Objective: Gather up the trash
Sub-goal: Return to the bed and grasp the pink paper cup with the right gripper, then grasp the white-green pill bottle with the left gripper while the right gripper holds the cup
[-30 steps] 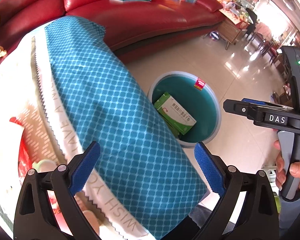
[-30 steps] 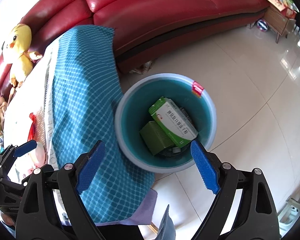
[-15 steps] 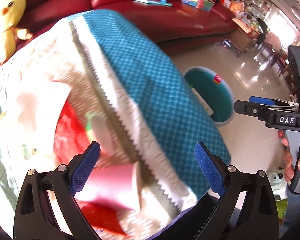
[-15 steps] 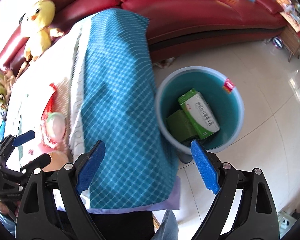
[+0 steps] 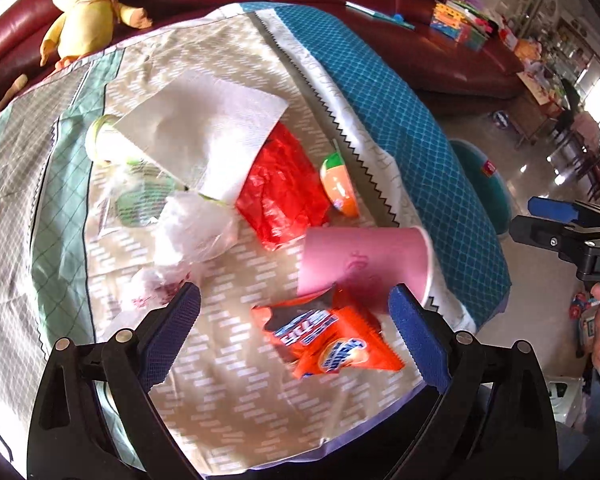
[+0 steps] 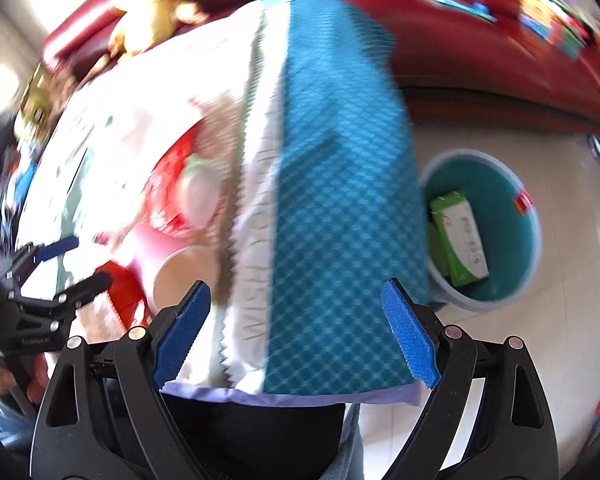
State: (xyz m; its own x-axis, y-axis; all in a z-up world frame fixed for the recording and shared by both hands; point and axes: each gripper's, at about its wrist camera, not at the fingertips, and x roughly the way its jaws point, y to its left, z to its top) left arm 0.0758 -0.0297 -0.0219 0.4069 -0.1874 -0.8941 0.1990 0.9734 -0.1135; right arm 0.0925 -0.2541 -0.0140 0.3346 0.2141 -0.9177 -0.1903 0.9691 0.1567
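Low in the left wrist frame, the left gripper [image 5: 294, 338] hangs released and empty over an orange snack wrapper [image 5: 332, 338] on the tabletop [image 5: 228, 400], with a pink paper cup [image 5: 366, 262] lying just above it. The right gripper [image 6: 296, 334] is likewise released, holding nothing. The teal bin [image 6: 530, 248] sits on the floor at right. Judged step: choosing the next scrap; next, lower and clench on the wrapper.

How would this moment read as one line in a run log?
left hand-held gripper: open, above orange wrapper | right hand-held gripper: open, empty | bin: green box inside
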